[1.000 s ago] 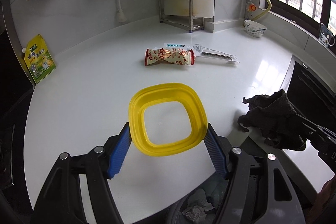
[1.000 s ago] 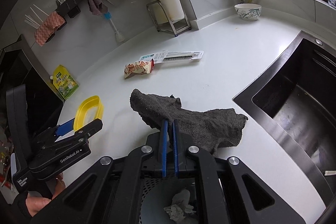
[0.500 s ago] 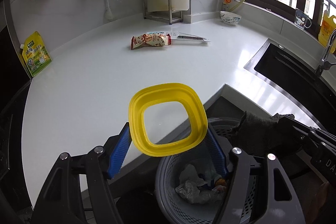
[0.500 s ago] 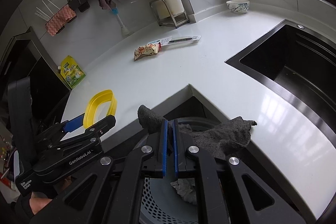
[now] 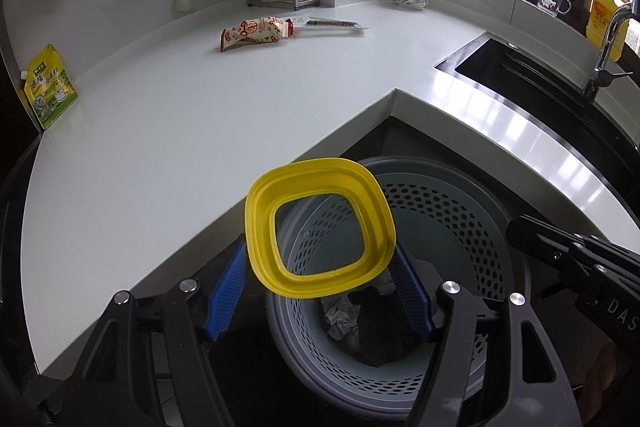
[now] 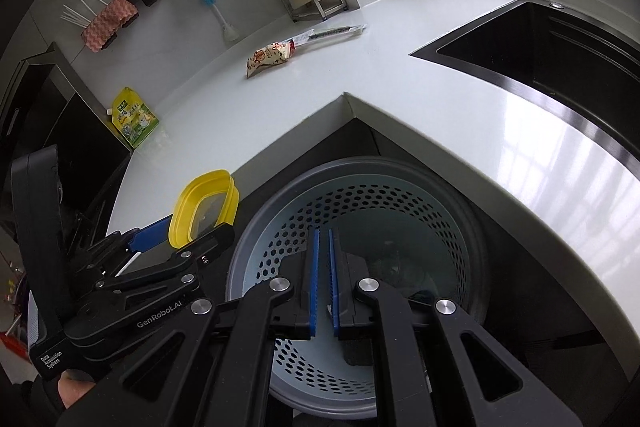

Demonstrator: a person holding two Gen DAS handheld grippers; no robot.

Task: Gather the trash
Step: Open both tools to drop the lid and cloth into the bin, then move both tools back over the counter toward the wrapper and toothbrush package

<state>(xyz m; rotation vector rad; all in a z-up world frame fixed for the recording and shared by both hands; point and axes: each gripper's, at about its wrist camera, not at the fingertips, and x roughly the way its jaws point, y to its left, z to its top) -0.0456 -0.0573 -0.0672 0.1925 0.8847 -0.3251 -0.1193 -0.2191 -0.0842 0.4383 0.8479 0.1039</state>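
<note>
Step in hand, as I judge it: drop the yellow lid (image 5: 320,227) into the grey perforated bin (image 5: 460,203) tucked under the worktop's (image 5: 200,107) inner corner. Left gripper (image 5: 320,291) has its blue pads wide apart, pressed on the lid's two opposite edges; the lid hangs tilted over the bin's near-left rim. To do it well: bring the lid further over the opening's middle before letting go, since part of it overhangs the rim side, then open wide so it falls flat. Right gripper (image 6: 322,279) is over the bin, pads nearly together, nothing visible between them. Bin contents: a dark cloth (image 5: 380,339) and crumpled paper (image 5: 340,315) at the bottom. On the worktop towards its back edge lie a snack wrapper (image 5: 256,33) and a long clear packet (image 5: 332,25), touching. Sink (image 5: 520,71) at the right edge; contents not discernible.
</note>
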